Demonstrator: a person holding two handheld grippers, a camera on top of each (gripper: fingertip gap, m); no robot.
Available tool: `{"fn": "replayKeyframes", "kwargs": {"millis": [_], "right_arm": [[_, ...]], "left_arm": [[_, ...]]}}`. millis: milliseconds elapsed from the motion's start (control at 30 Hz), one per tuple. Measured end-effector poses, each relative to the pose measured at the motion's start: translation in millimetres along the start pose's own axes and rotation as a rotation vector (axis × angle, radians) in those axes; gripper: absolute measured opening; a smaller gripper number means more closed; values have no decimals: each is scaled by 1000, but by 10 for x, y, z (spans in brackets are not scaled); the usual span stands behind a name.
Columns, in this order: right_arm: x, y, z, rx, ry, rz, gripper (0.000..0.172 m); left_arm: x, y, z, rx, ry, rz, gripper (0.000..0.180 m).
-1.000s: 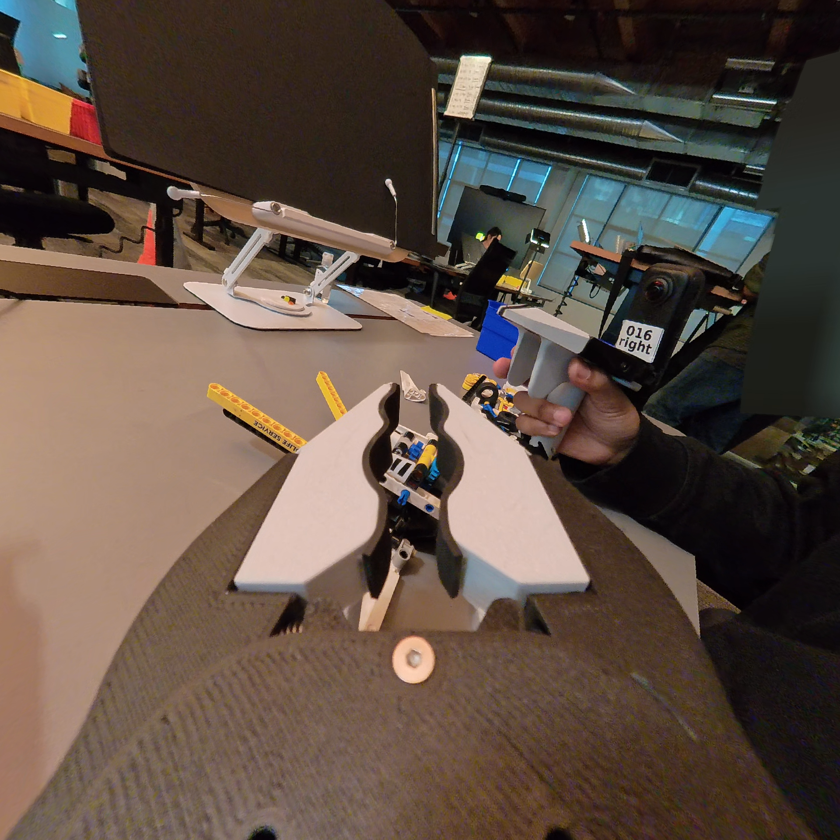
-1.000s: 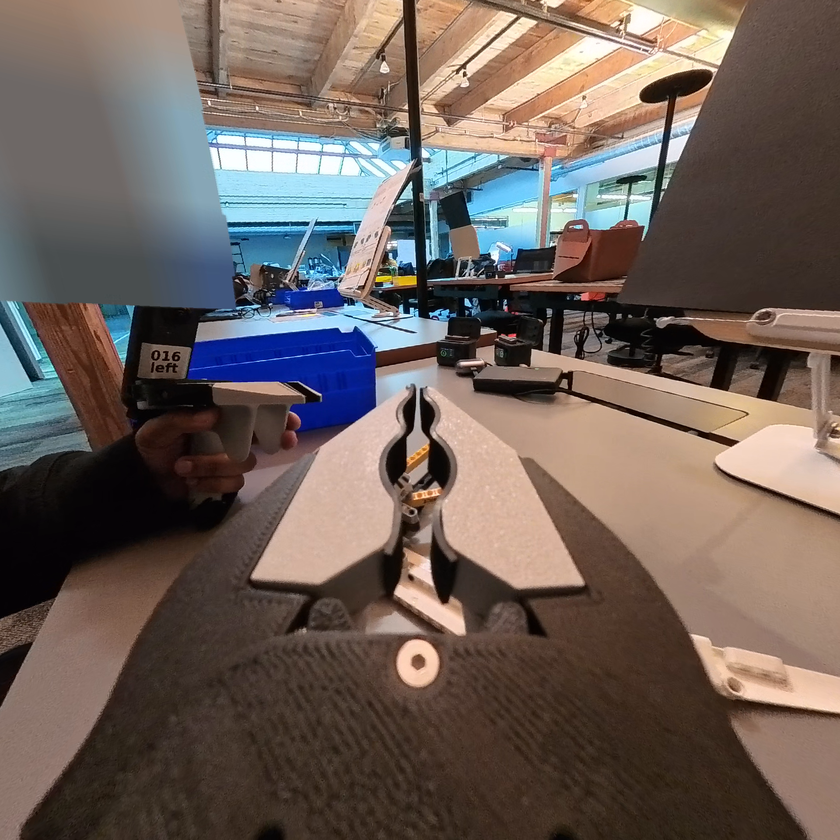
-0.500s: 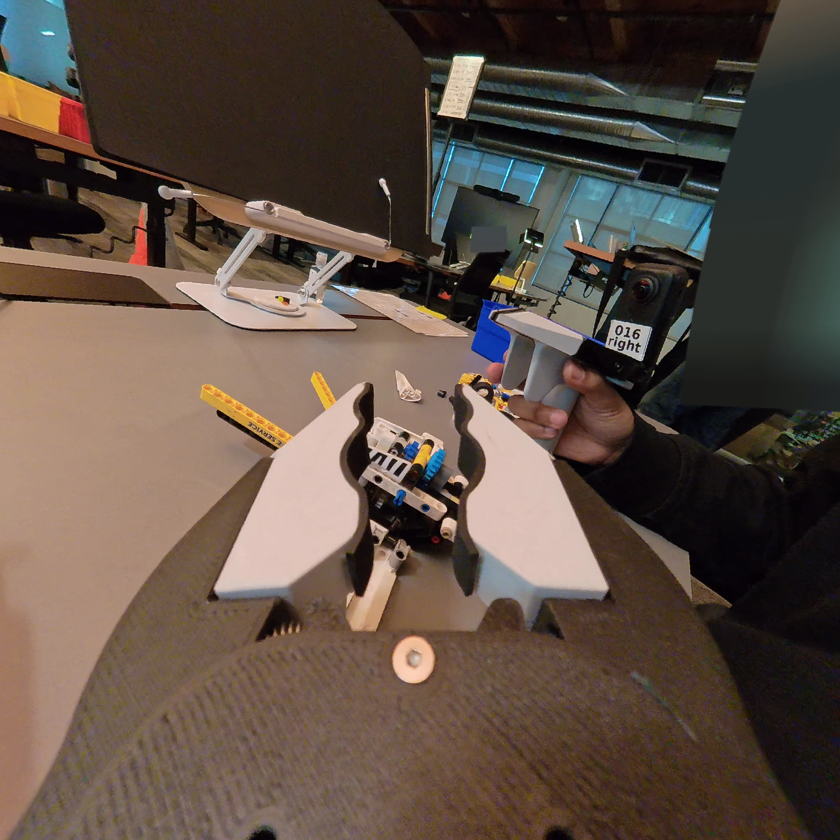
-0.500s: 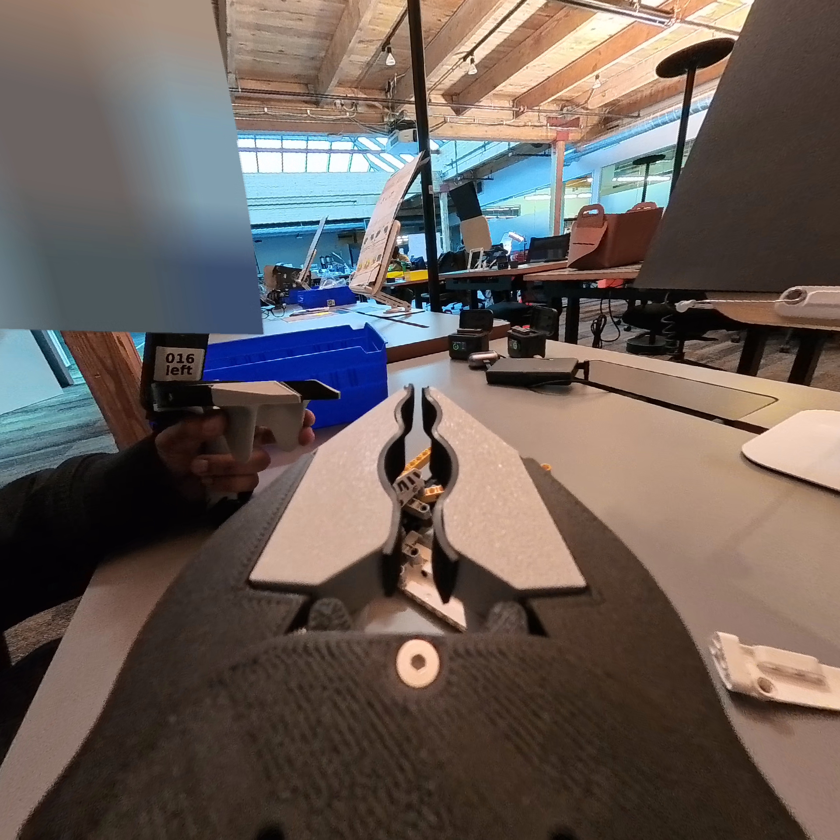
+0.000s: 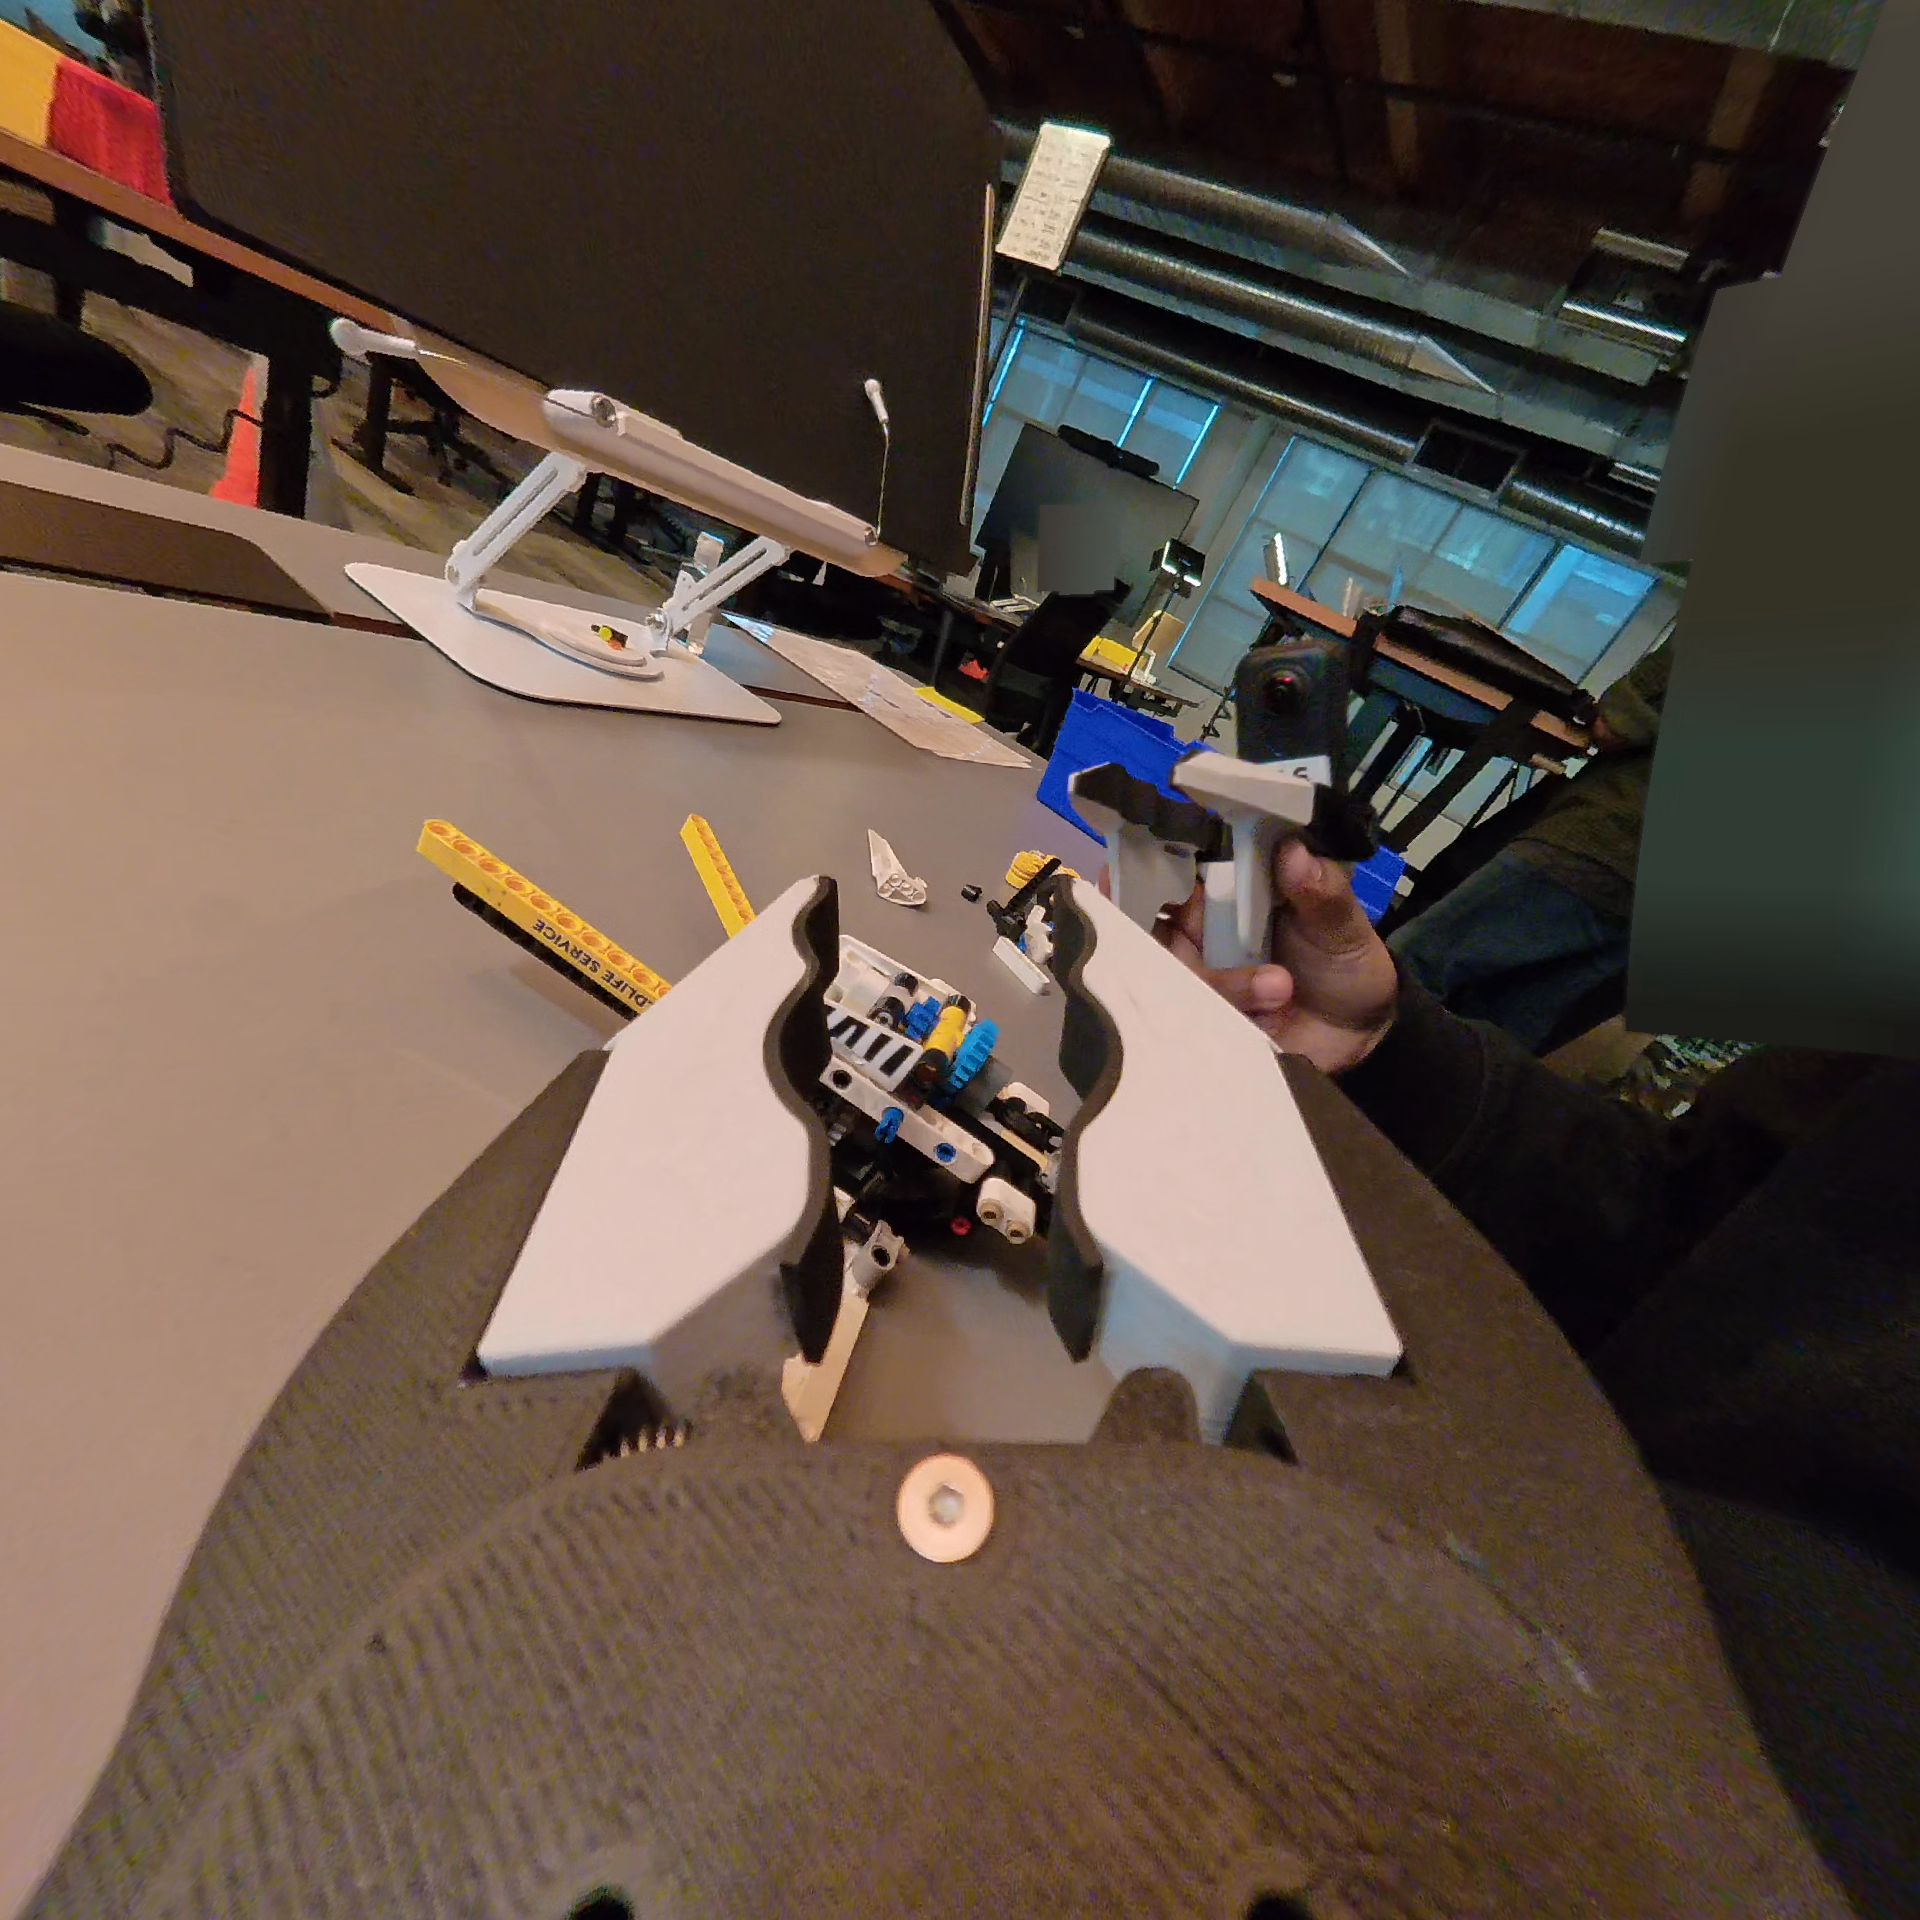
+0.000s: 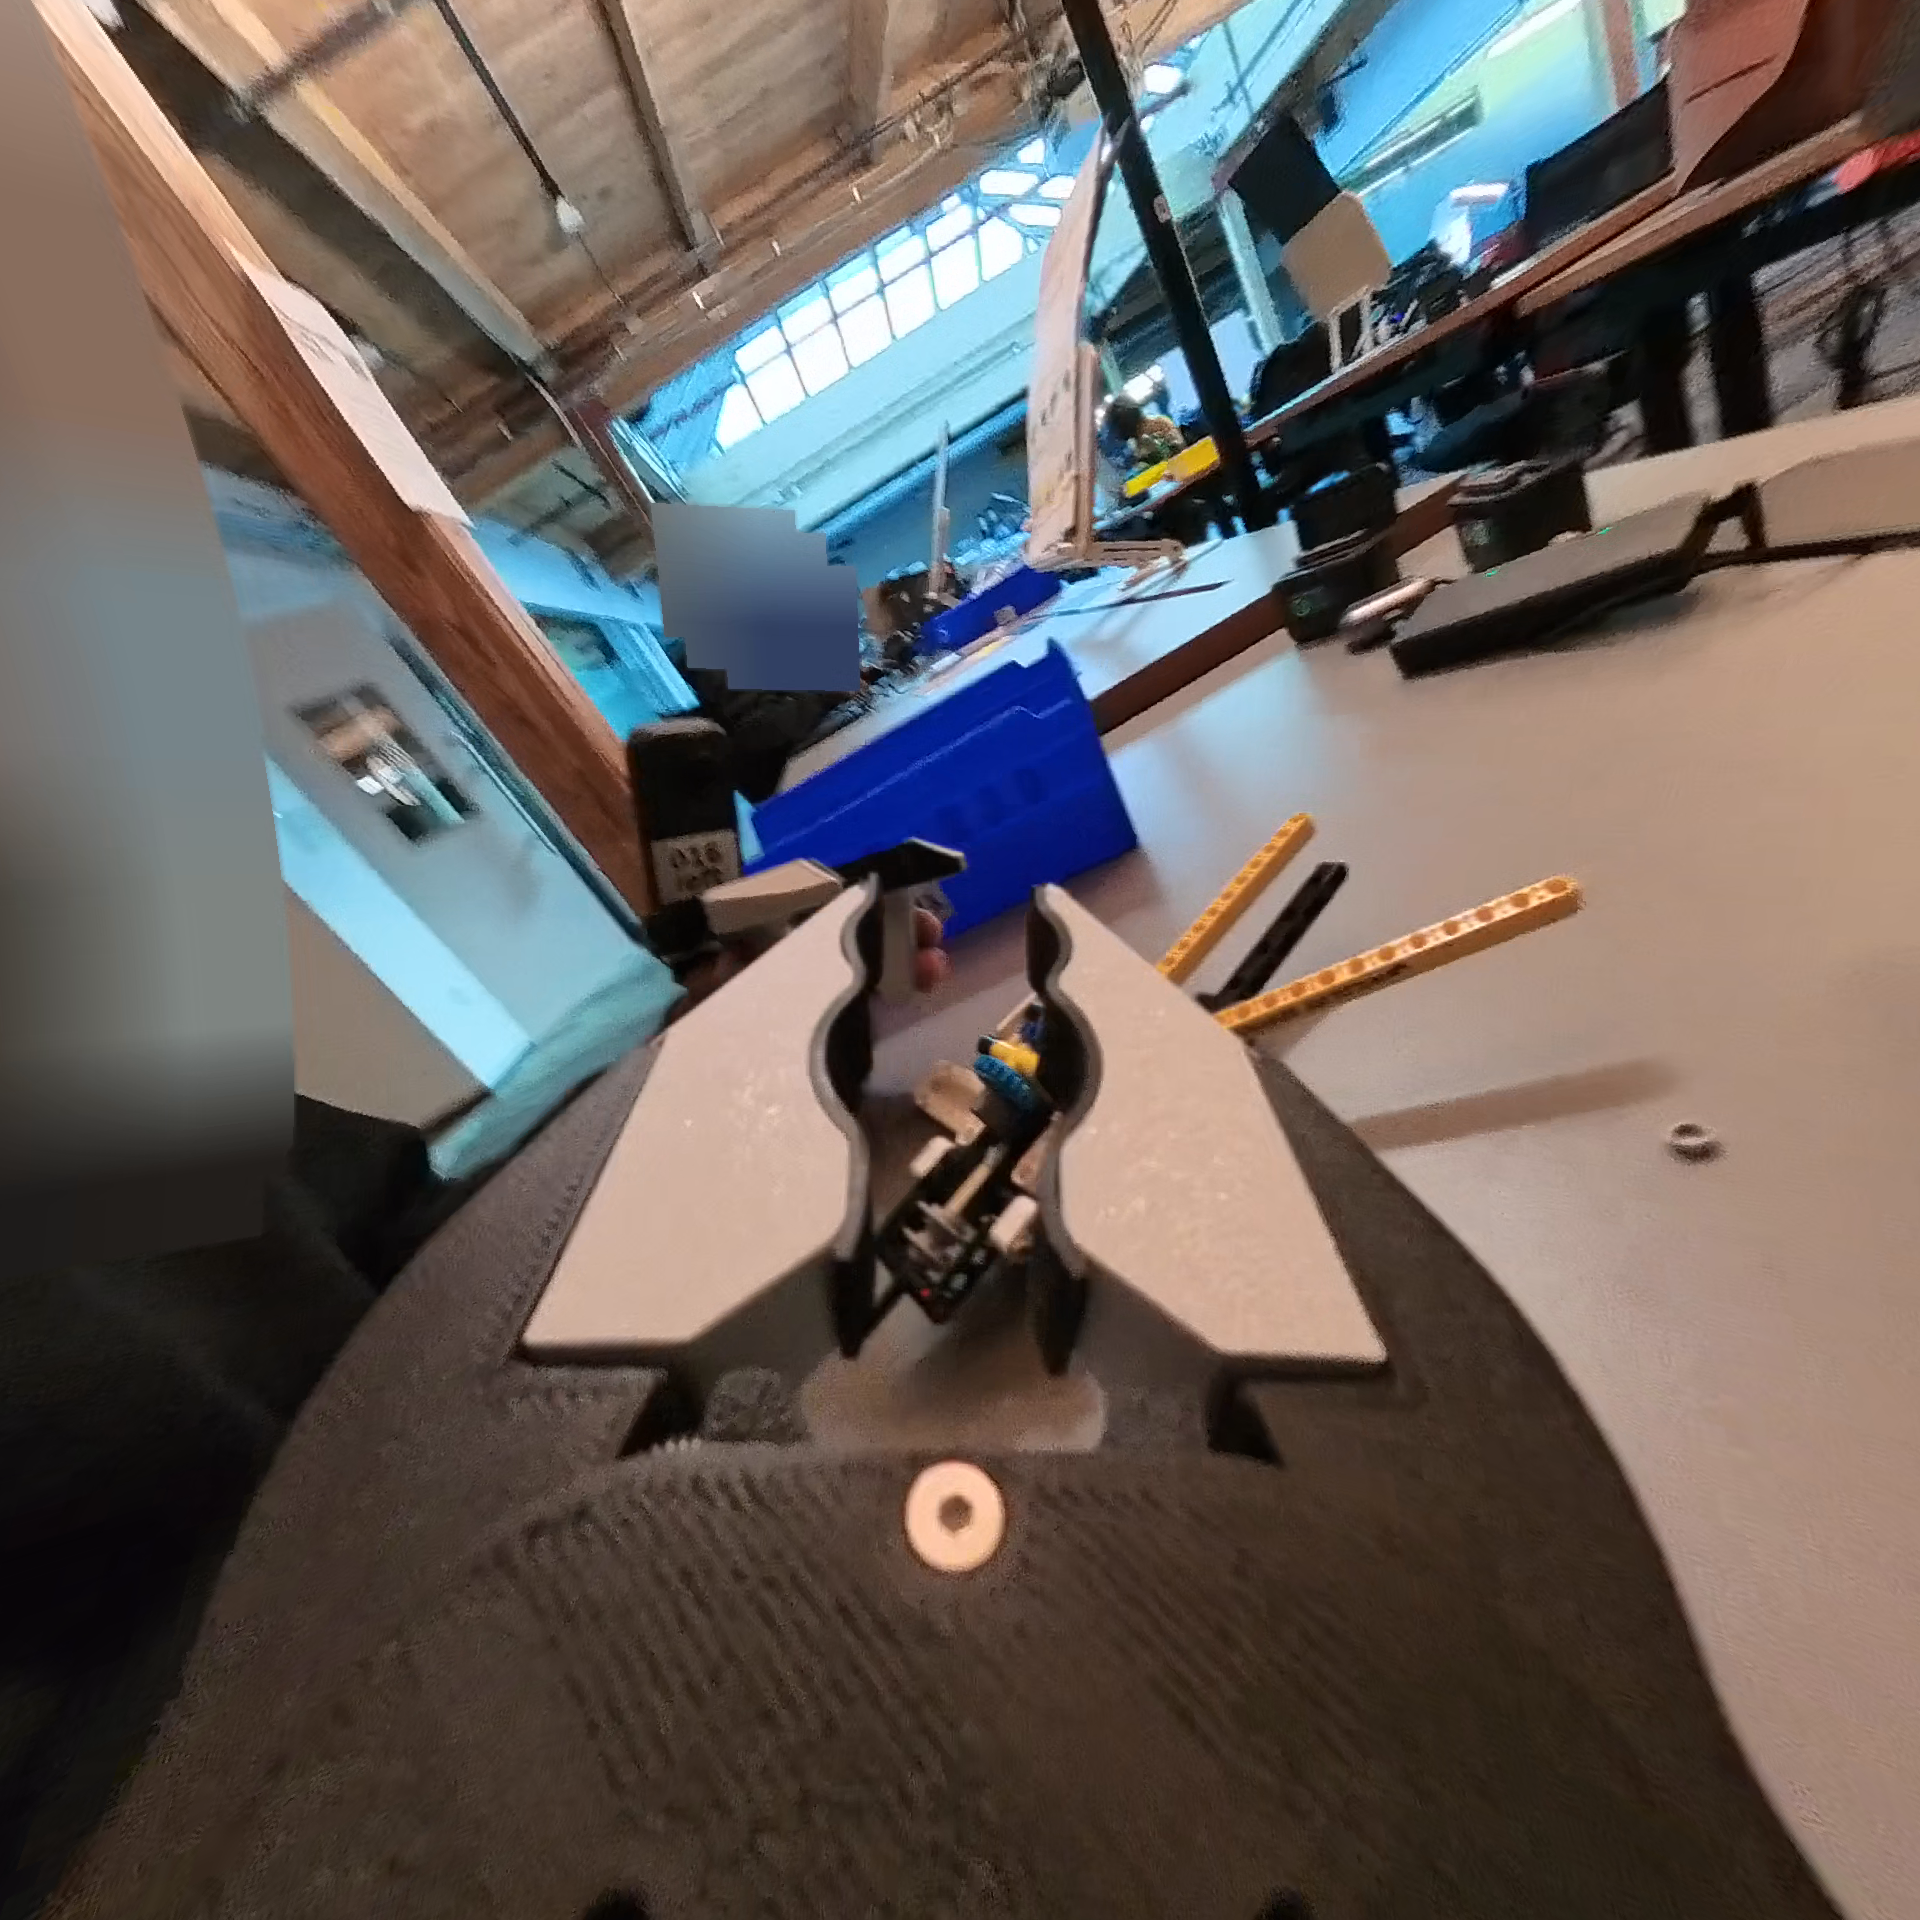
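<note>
1. Grey tabletop (image 5: 260, 935) with building-brick bits scattered over it, looks like someone just spread parts out within easy reach.
2. Left gripper (image 5: 940, 914) has its jaws spread wide over a small brick-built model (image 5: 935, 1081) (white, black, blue gear, yellow bit). The model sits on the table between the fingers. There's a clear gap on the right side, and I can't tell if the left pad touches, so I wouldn't call it held.
3. Right gripper (image 6: 951, 914) is part open too, nothing pinched. The same model (image 6: 977, 1153) shows through its gap, lower down on the table.
4. Both grippers point at that model from opposite sides, so it's the centre of attention.
5. Loose parts: long yellow beam (image 5: 540, 914) lying over a black beam (image 6: 1278, 935), shorter yellow beam (image 5: 717, 873), small white wedge piece (image 5: 894, 873), tiny black pin (image 5: 971, 891), little grey ring (image 6: 1691, 1141).
6. Blue bin (image 6: 935, 810) sits at the table edge, probably for parts.
7. White laptop stand (image 5: 582, 644) at the back.
8. Writing: the long yellow beam has black lettering, and each gripper carries a small white sticker. Not reading those out.
</note>
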State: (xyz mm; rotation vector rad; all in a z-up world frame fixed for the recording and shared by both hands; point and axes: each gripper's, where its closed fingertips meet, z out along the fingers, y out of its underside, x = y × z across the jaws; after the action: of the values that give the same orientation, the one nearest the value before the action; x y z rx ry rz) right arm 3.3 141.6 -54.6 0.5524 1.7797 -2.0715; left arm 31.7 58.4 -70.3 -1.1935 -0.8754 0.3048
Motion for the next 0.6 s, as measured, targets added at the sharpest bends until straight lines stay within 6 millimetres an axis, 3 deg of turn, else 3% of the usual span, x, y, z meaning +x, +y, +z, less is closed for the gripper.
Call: {"fn": "replayKeyframes", "kwargs": {"millis": [233,600], "right_arm": [[21,-152,-79,100,-113,271,26],[-16,-70,-38,57,-111,235,26]], "left_arm": [[-13,-1,-2,1,-1,-11,38],[-11,1,-7,3,5,-20,37]]}}
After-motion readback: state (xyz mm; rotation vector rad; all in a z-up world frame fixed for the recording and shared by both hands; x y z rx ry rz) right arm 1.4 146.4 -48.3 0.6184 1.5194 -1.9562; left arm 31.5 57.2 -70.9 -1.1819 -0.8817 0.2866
